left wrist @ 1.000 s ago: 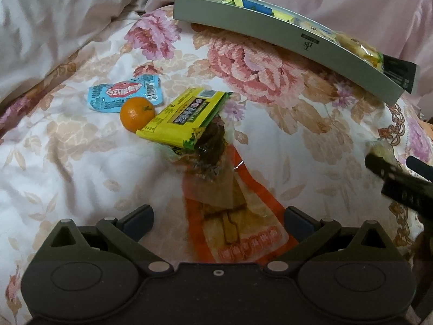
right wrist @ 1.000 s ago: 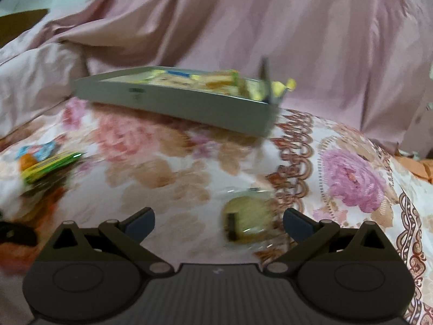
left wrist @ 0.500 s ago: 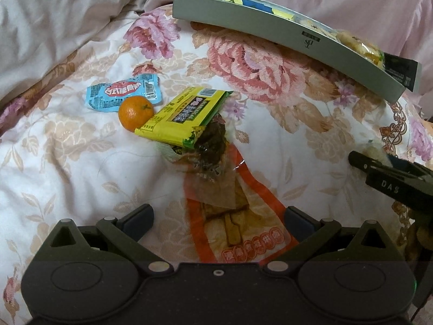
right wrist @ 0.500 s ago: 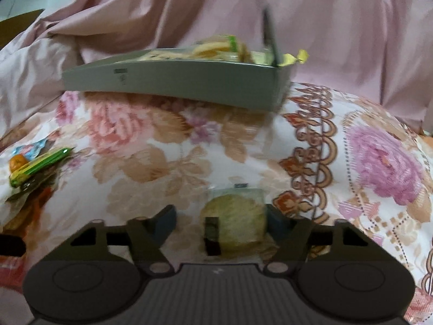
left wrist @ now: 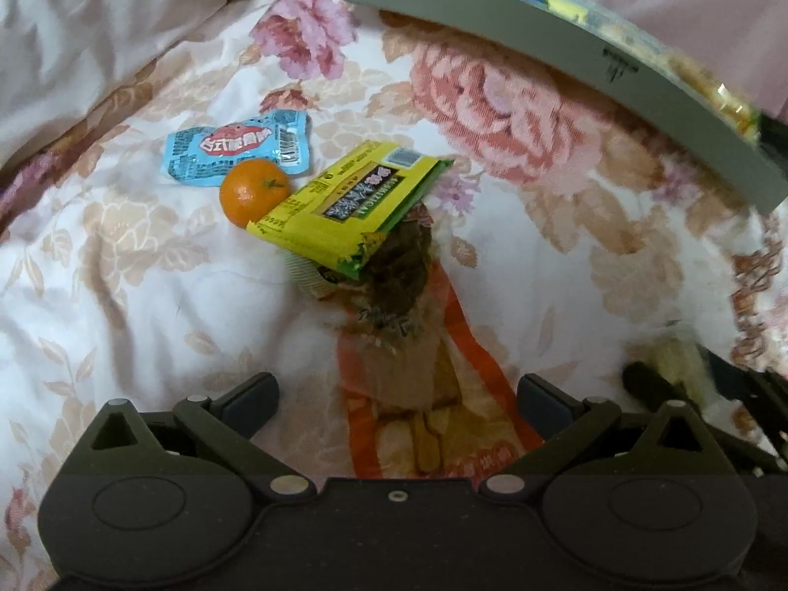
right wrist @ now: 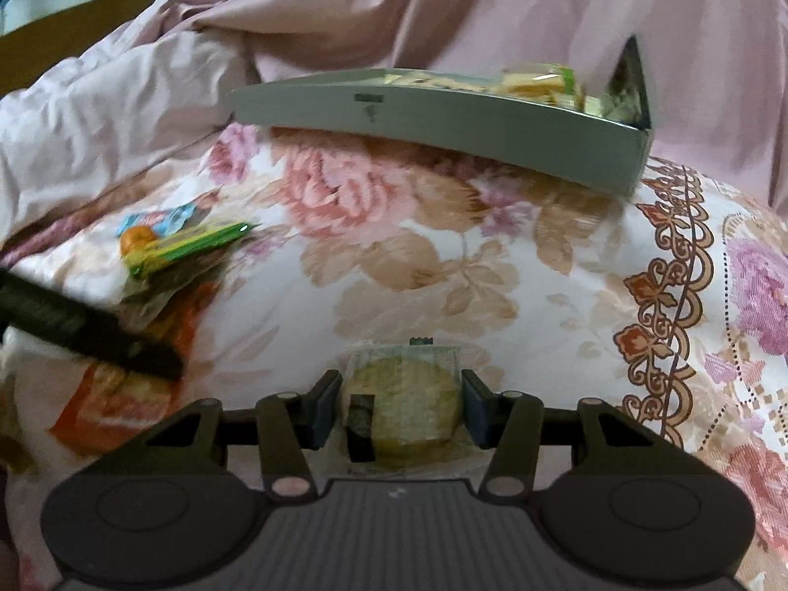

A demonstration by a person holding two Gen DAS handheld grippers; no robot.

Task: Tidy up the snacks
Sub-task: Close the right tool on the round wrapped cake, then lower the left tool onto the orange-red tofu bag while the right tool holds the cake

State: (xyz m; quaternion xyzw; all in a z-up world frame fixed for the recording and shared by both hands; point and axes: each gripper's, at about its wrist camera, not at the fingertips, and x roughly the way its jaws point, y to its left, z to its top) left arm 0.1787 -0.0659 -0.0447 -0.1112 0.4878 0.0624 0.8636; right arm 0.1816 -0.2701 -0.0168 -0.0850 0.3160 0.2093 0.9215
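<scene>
My right gripper [right wrist: 401, 406] is shut on a round pale-green pastry in clear wrap [right wrist: 404, 409], both pads against its sides, low over the floral quilt. It also shows at the right edge of the left wrist view [left wrist: 674, 369]. My left gripper [left wrist: 396, 394] is open and empty above an orange-and-clear snack bag [left wrist: 428, 409]. Beyond it lie a yellow-green packet [left wrist: 354, 207], a dark snack in clear wrap [left wrist: 399, 271], a tangerine [left wrist: 253, 192] and a blue packet [left wrist: 236, 150]. A grey tray [right wrist: 443, 118] holding several snacks sits at the back.
The floral quilt [right wrist: 418, 256] is soft and uneven. Pink bedding [right wrist: 443, 10] rises behind the tray and at the left. The left gripper's finger [right wrist: 88, 335] reaches into the right wrist view from the left, over the orange bag [right wrist: 123, 394].
My right gripper has closed from wide open onto the wrapped pastry and has come in around it. The left gripper has stayed open and shifted slightly.
</scene>
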